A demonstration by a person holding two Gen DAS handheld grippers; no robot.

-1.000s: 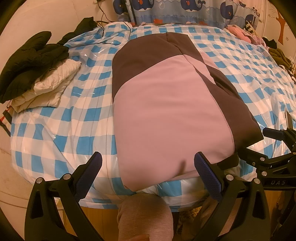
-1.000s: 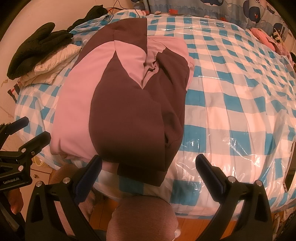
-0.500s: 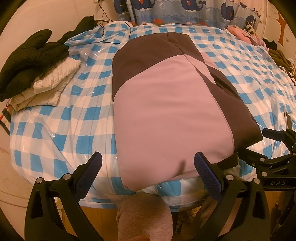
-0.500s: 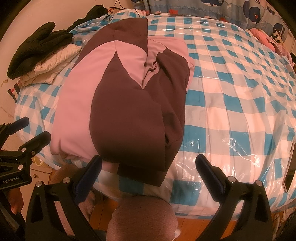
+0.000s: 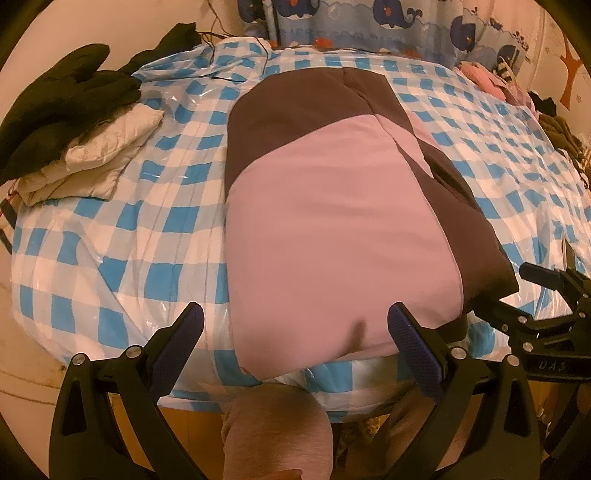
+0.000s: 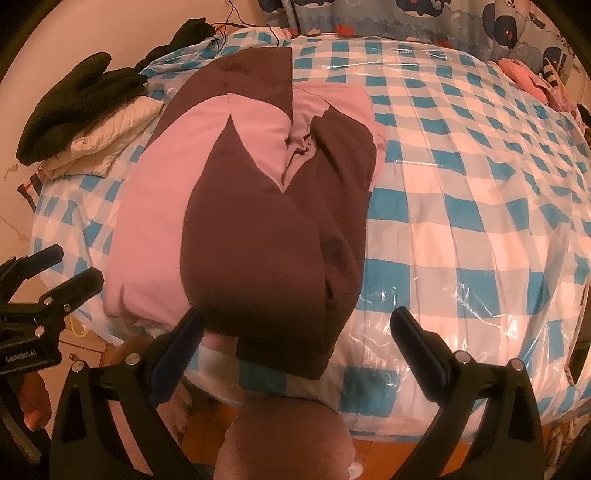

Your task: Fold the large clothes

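A large pink and dark brown garment (image 5: 332,221) lies partly folded on the bed, its near edge at the bed's front edge; it also shows in the right wrist view (image 6: 258,221). My left gripper (image 5: 295,332) is open and empty, just in front of the pink near edge. My right gripper (image 6: 295,332) is open and empty, in front of the brown near corner. The right gripper shows at the right of the left wrist view (image 5: 546,295), and the left gripper at the left of the right wrist view (image 6: 48,280).
The bed (image 5: 110,240) has a blue and white checked cover under clear plastic. A pile of black and white folded clothes (image 5: 74,129) sits at the far left. More clothes (image 5: 487,79) lie at the far right. A whale-print curtain (image 5: 369,22) hangs behind.
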